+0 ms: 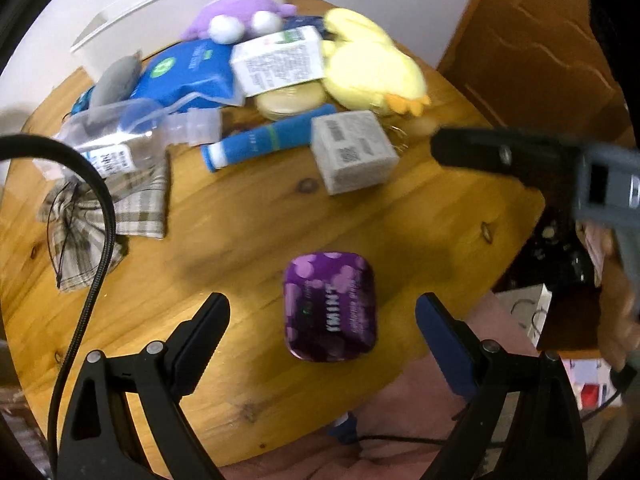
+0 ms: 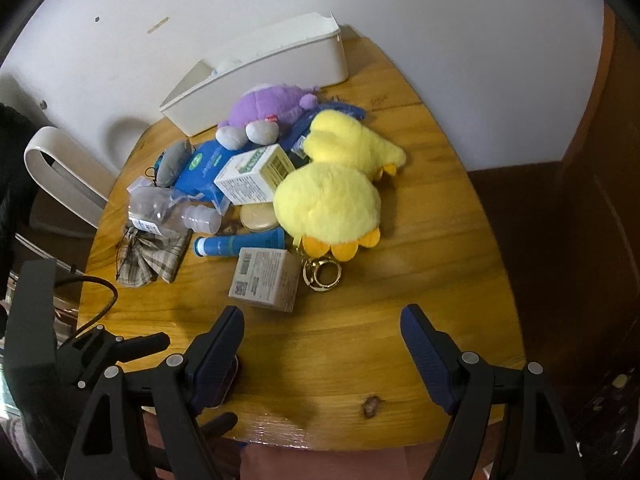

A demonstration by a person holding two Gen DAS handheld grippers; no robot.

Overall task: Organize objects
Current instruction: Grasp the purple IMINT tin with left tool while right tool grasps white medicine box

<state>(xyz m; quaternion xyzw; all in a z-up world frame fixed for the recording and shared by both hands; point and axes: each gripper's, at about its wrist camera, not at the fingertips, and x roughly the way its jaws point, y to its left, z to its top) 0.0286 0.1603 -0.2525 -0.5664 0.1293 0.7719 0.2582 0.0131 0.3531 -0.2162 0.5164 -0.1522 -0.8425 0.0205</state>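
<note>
A purple mint tin (image 1: 330,306) lies flat on the round wooden table (image 1: 240,232), near its front edge. My left gripper (image 1: 322,308) hangs over it, open, one finger on each side and both clear of the tin. My right gripper (image 2: 322,316) is also open, above bare wood with nothing between its fingers. A grey carton (image 2: 266,280) lies just beyond the right gripper. Behind the carton is a heap: a yellow duck plush (image 2: 332,196), a purple plush (image 2: 268,112), a white carton (image 2: 252,178), a blue tube (image 2: 240,245) and a clear bottle (image 2: 172,210).
A white bin (image 2: 272,68) stands at the back against the wall. A plaid pouch (image 2: 154,258), a blue pack (image 2: 202,170) and a gold key ring (image 2: 322,274) lie around the heap. The table edge runs close on the right and front. A black cable (image 1: 100,240) hangs at left.
</note>
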